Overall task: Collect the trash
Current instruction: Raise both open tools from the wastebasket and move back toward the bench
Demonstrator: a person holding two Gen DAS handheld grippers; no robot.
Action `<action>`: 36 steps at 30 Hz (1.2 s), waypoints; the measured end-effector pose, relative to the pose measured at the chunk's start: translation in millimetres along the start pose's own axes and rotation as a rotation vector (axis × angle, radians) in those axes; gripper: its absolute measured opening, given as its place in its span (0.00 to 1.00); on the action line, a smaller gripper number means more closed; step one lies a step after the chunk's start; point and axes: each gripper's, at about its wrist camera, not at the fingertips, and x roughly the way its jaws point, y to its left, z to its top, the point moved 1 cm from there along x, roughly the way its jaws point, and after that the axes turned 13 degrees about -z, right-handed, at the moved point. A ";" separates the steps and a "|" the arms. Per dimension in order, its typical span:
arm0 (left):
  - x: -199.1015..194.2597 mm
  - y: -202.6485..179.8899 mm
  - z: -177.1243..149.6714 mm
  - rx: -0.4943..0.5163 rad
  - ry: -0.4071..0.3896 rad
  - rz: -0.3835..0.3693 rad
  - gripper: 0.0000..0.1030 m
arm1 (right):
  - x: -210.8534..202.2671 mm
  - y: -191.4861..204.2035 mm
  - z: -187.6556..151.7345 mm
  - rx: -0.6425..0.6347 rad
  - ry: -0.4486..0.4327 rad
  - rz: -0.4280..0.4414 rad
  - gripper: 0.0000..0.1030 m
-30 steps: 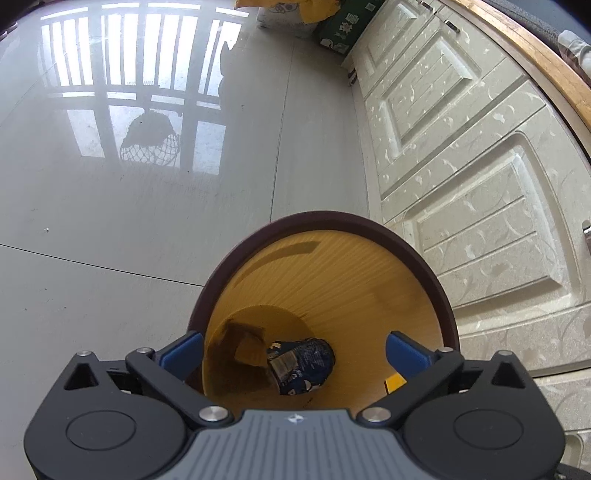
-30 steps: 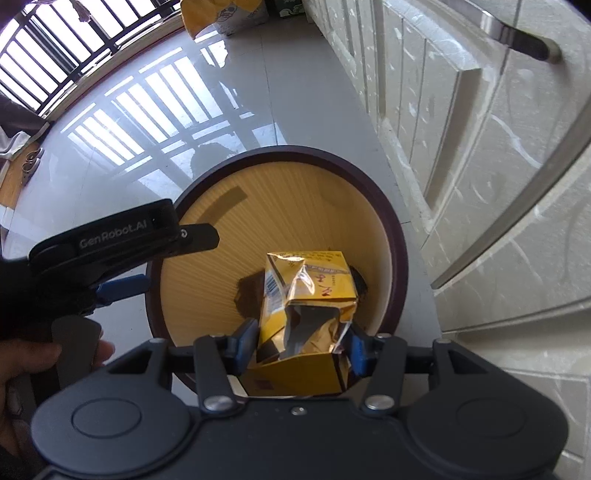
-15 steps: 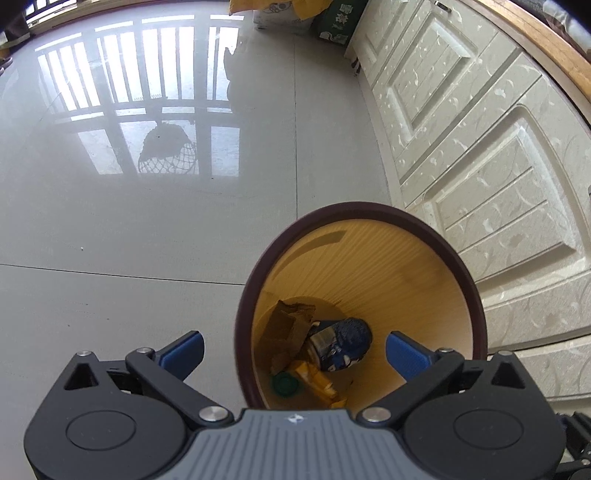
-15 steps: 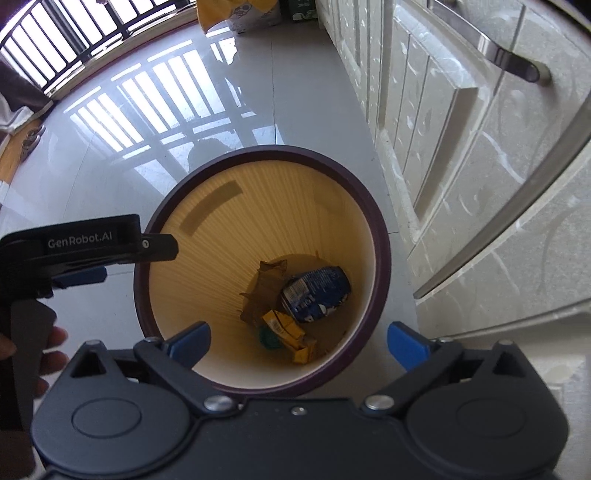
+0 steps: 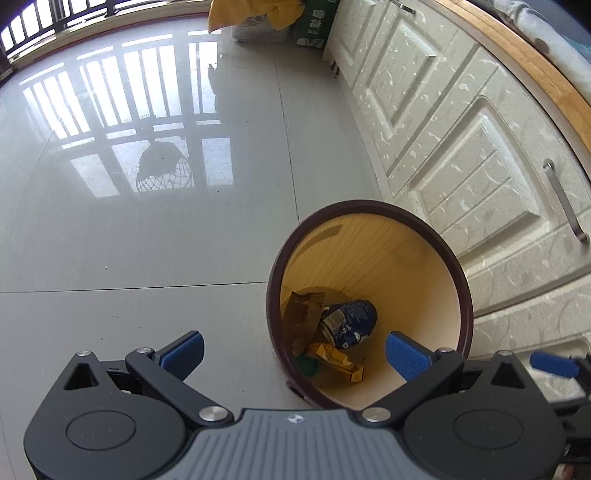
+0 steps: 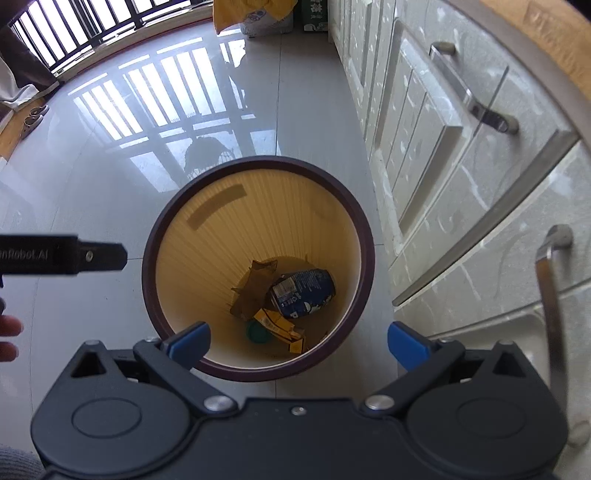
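Note:
A round bin (image 6: 258, 162) with a dark brown rim and a yellow inside stands on the floor by the cabinets. At its bottom lie a crushed blue can (image 6: 303, 293), a crumpled brown paper (image 6: 255, 284), a yellow packet (image 6: 280, 326) and a green cap (image 6: 256, 332). My right gripper (image 6: 298, 341) hangs above the bin's near rim, open and empty. My left gripper (image 5: 295, 352) is open and empty too, over the bin's (image 5: 369, 206) left rim, with the can (image 5: 349, 323) and the packet (image 5: 338, 360) below it. The right wrist view has the left gripper (image 6: 110, 254) side-on, left of the bin.
White panelled cabinets (image 5: 461, 147) with metal handles (image 6: 469, 96) run along the right, close to the bin. Glossy grey floor tiles (image 5: 147, 240) spread to the left. A yellow bag (image 5: 255, 14) and a green box (image 5: 314, 22) sit far back. A person's fingers (image 6: 9, 332) show at the left edge.
My right gripper opened and let go of the yellow packet, which now lies in the bin. Both grippers rose away from the bin, and the left one drew off to the left.

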 end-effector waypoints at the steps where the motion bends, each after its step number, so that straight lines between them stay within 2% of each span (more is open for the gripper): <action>1: -4.2 -1.2 -2.1 0.007 0.005 0.002 1.00 | -4.2 -0.3 0.2 0.001 -0.005 -0.003 1.00; 10: -44.6 -6.2 -27.7 0.040 0.020 0.011 1.00 | -51.4 -0.6 0.5 -0.002 -0.070 -0.019 1.00; 24: -104.7 -18.7 -50.7 0.058 -0.066 0.012 1.00 | -109.4 -7.0 -15.7 0.010 -0.128 -0.062 1.00; 36: -149.0 -39.3 -66.1 0.101 -0.162 0.024 1.00 | -161.9 -22.9 -37.3 0.044 -0.220 -0.096 1.00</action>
